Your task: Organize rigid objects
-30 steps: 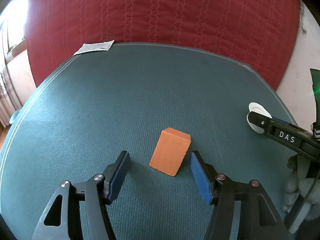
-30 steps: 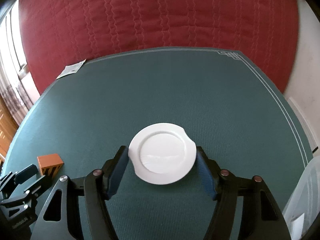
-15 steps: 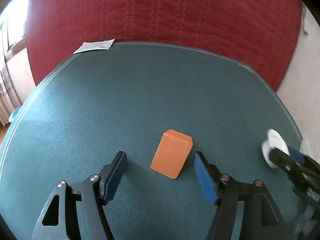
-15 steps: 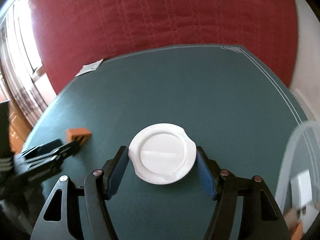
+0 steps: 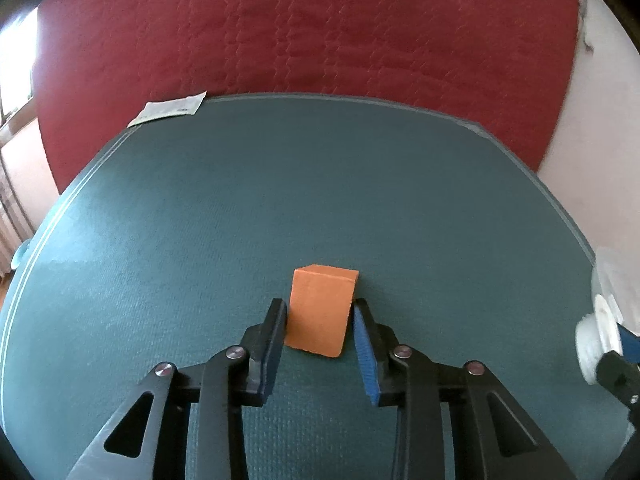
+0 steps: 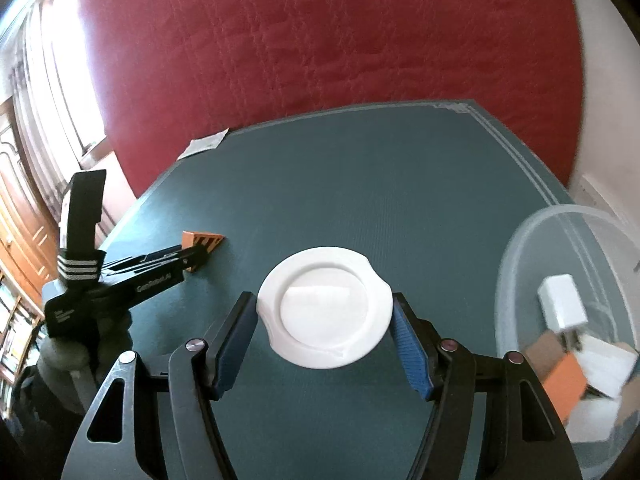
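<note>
An orange block stands on the green mat. My left gripper is closing on it, and both pads touch its sides. The right wrist view shows the same block at the left, with the left gripper on it. My right gripper is shut on a white plate and holds it level above the mat. That plate shows blurred at the right edge of the left wrist view.
A clear plastic bin sits off the mat's right edge and holds a white charger, an orange box and other small items. A paper slip lies at the mat's far left corner. A red quilt lies behind.
The left jaws have shut from wide apart onto the orange block, which now stands squarer between them. The right gripper has carried the plate to the right, bringing the bin into view.
</note>
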`<state>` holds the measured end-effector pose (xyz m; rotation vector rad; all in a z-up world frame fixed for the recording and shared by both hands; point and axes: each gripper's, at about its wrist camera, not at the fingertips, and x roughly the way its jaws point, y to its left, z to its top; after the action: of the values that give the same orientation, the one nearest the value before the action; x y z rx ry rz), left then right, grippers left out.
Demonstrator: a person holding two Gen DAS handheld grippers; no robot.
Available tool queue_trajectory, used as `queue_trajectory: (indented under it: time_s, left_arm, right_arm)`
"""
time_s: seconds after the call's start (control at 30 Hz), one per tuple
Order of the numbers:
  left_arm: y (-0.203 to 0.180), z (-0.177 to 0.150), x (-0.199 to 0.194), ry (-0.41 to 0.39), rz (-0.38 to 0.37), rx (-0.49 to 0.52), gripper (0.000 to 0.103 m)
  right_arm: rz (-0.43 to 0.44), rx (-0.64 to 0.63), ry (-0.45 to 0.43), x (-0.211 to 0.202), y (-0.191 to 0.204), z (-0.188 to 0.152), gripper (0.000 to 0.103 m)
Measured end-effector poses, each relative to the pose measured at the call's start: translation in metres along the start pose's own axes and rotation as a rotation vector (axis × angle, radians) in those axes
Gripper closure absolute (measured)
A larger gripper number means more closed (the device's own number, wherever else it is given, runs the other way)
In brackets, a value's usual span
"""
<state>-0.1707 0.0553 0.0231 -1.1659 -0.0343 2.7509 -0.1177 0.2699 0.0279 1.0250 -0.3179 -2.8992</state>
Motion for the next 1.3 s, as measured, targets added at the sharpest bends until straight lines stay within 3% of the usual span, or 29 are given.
queue_trajectory:
  time_s: [0.23, 0.6, 0.9, 1.3]
  left_arm:
    - [-0.001, -0.001, -0.006, -0.029, -0.005, -0.006, 0.068]
    - [-0.002, -0.005, -0.014, -0.058, 0.019, -0.021, 0.069]
    - [-0.022, -0.011, -0.019, -0.042, 0.024, -0.014, 0.069]
    - [-0.062, -0.016, -0.022, 0.008, -0.057, 0.049, 0.071]
  right_arm:
    - [-0.043, 0.057, -0.058, -0.035, -0.020, -0.005, 0.036]
    - [-0.177, 0.174, -0.147, -0.076, -0.078, -0.013, 0.036]
    - [-0.252, 0.218, -0.166, -0.080, -0.120, -0.015, 0.036]
    - [-0.302, 0.223, -0.209, -0.098, -0.141, -0.029, 0.035]
